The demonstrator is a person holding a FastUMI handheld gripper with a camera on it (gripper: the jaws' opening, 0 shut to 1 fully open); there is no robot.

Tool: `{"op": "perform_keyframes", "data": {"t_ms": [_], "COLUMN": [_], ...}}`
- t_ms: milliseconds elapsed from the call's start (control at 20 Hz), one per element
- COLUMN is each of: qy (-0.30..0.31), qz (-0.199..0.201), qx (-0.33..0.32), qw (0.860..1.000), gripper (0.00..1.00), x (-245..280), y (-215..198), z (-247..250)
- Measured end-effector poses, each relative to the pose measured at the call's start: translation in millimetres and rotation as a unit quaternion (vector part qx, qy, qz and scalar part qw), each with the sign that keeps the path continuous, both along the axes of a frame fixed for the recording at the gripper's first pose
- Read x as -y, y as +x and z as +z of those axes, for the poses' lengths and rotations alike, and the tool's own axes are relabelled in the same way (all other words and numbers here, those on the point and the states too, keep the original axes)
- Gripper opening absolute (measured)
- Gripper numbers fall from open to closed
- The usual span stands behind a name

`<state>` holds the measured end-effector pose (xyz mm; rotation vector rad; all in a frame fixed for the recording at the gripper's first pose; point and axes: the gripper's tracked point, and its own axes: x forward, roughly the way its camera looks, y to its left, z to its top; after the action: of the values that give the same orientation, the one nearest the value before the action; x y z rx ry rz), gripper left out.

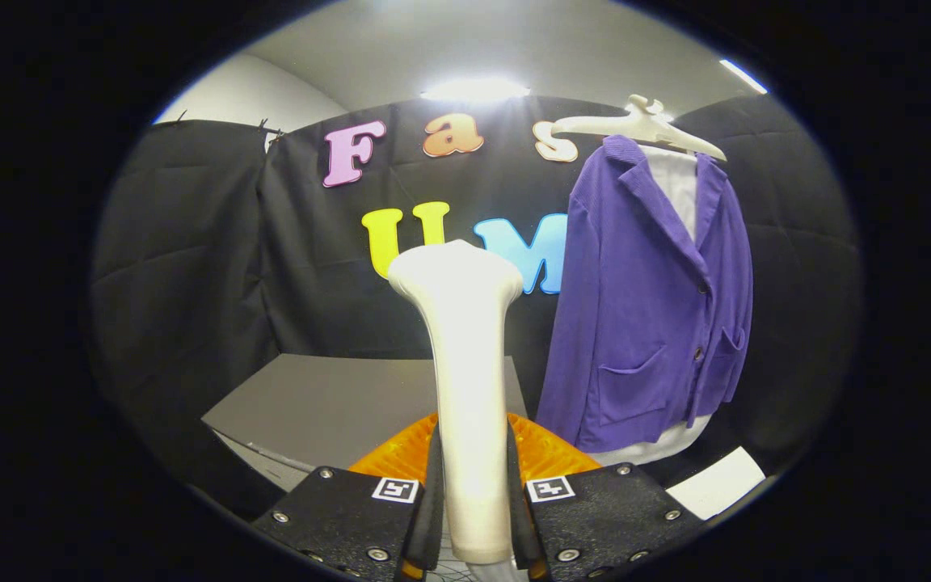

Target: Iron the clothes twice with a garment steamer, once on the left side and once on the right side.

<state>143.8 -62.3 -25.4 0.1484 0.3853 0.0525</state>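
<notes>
The white garment steamer [465, 356] stands upright between the fingers, its flared head uppermost. The gripper [472, 517] pinches its handle from both sides. Beyond, to the right, a purple jacket [651, 307] hangs on a white hanger [643, 125].

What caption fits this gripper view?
Gripper shut on white steamer, purple jacket hanging beyond, untouched.

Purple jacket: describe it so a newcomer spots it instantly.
Start at the black cloth wall; a white hanger hangs before it. The purple jacket hangs there over a white shirt, beyond the steamer clamped in the gripper. It is the scene's only purple garment.
</notes>
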Motion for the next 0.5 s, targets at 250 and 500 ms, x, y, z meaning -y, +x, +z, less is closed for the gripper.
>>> {"op": "perform_keyframes", "data": {"t_ms": [250, 500], "qy": [-0.016, -0.02], "qz": [-0.006, -0.034], "qx": [0.043, 0.073], "qw": [0.999, 0.997], "gripper": [0.34, 0.34], "x": [29, 66], "y": [-51, -77], "z": [-4, -3]}}
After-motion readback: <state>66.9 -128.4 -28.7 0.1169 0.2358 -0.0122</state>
